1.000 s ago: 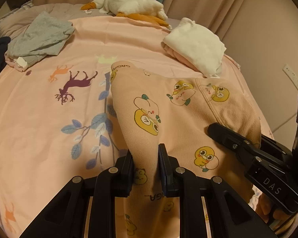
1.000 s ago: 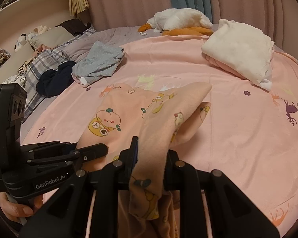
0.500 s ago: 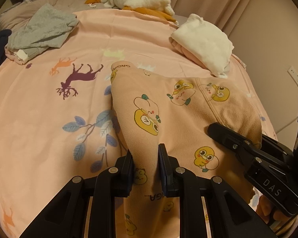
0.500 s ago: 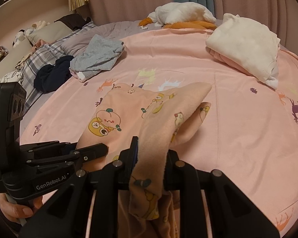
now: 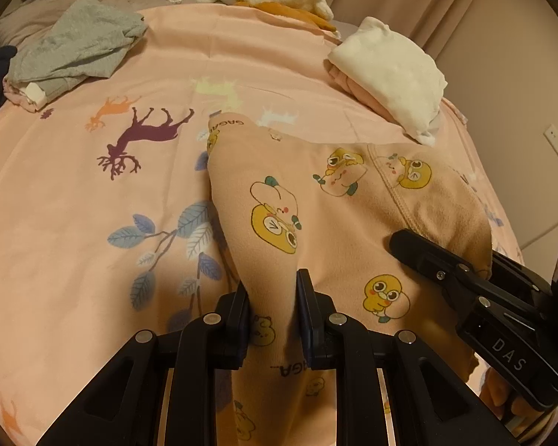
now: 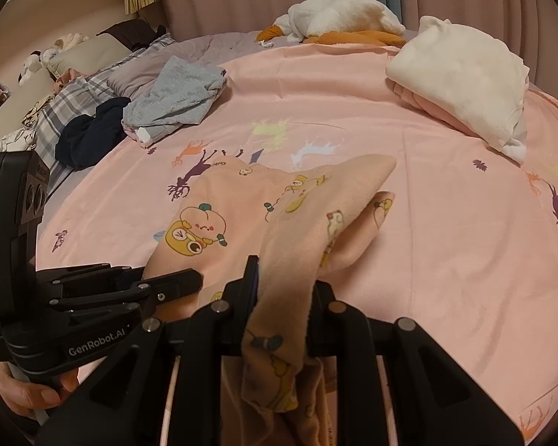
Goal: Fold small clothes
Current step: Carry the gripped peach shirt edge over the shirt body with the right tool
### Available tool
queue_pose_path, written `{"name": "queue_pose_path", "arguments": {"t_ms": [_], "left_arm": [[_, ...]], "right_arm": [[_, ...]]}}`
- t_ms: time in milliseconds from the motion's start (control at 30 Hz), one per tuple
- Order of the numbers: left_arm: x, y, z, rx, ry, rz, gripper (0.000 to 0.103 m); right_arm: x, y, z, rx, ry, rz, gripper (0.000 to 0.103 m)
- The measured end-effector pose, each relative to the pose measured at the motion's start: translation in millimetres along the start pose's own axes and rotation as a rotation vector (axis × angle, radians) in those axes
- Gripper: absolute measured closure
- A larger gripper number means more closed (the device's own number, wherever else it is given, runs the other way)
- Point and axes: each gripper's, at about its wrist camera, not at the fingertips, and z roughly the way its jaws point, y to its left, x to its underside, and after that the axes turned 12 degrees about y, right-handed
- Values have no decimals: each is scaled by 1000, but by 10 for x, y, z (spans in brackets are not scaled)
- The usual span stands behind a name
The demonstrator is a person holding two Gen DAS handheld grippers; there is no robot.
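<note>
My left gripper is clamped on a bunched fold of the peach cartoon-print garment, the cloth pinched tight between both pads and trailing on past them toward the camera. My right gripper is clamped on another part of the same garment, a thick ridge of cloth squeezed between its pads, with the loose end hanging down below them. Between my two grips the garment spreads forward over the pink bedsheet, its far edge lying flat on the sheet among the printed deer and leaves; on the right side a doubled flap of it stands lifted off the sheet, curling over itself. In the left wrist view the right gripper comes in from the lower right, its fingers sunk into the garment's edge by a stitched hem. In the right wrist view the left gripper comes in from the lower left, and my hand shows wrapped round its handle. Further up the bed, well apart from the garment, lies a crumpled grey garment with a dark navy one just beside it toward the plaid pillow. On the far right sits a folded stack topped by a white garment, and behind it a white and orange plush goose lies near the curtains.
</note>
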Motion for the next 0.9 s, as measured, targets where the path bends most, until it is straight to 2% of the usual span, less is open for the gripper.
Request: {"name": "queue_pose_path", "arguments": {"t_ms": [900], "left_arm": [[-63,20,134,-18,38,-1,83]], "right_arm": [[-12,-128,217,1,45,21,83]]}}
